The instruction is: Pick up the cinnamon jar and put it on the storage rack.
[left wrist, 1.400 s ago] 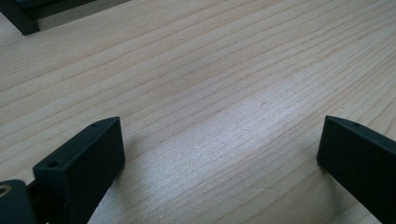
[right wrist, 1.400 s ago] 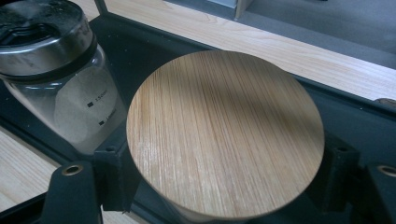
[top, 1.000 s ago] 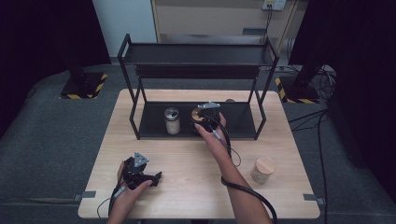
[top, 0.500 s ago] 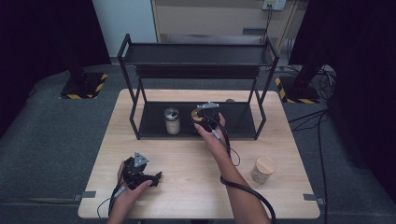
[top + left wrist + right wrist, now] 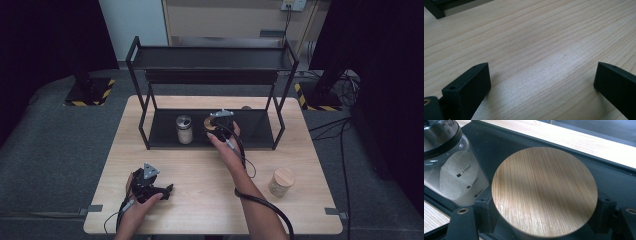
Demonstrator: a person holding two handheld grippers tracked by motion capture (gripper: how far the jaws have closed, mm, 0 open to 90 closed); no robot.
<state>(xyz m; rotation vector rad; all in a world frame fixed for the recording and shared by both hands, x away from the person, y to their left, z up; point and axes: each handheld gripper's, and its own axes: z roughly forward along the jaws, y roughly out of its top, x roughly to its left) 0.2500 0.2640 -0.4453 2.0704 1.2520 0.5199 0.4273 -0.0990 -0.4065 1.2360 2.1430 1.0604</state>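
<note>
A jar with a round wooden lid (image 5: 544, 187) stands on the lower shelf of the black rack (image 5: 260, 125). My right gripper (image 5: 544, 217) is shut on that jar just below the lid, one black jaw on each side. From the high view the right gripper (image 5: 218, 125) reaches in at the shelf's middle, with the lid (image 5: 208, 123) peeking out at its left. My left gripper (image 5: 165, 189) rests low over the wooden table (image 5: 200, 170) near the front left. Its jaws stand wide open in the left gripper view (image 5: 541, 82), with bare wood between them.
A glass shaker jar with a metal cap (image 5: 184, 129) stands on the same shelf just left of the held jar, close by in the right gripper view (image 5: 456, 175). Another wooden-lidded jar (image 5: 281, 181) sits on the table at the front right. The rack's upper shelf (image 5: 210, 57) overhangs.
</note>
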